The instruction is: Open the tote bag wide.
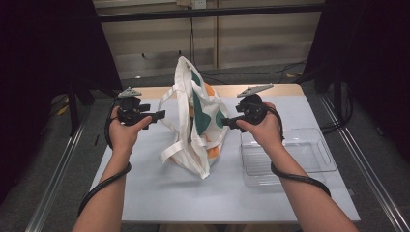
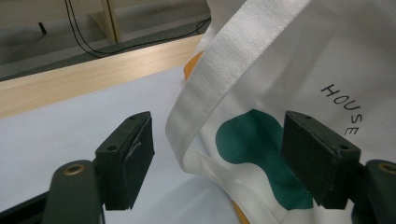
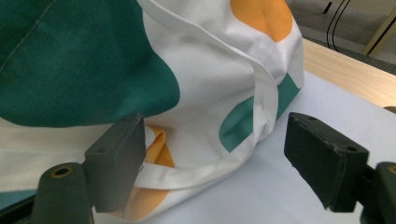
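Observation:
A white cloth tote bag (image 1: 196, 121) with green and orange blobs stands crumpled in the middle of the table, its top rising toward the back. My left gripper (image 1: 157, 116) is open just left of it, and its handle strap (image 2: 219, 79) hangs between the jaws without being pinched. The bag's side (image 2: 299, 93) carries the word HOUSE. My right gripper (image 1: 226, 123) is open at the bag's right side. Its jaws frame the bag's lower fold (image 3: 224, 107) and a strap (image 3: 182, 179) lying on the table.
A clear plastic tray (image 1: 290, 154) lies on the white table (image 1: 164, 193) to the right of the bag, under my right hand. A wooden strip (image 1: 227, 90) edges the table's far side. Dark curtains flank both sides, and cables run across the floor behind.

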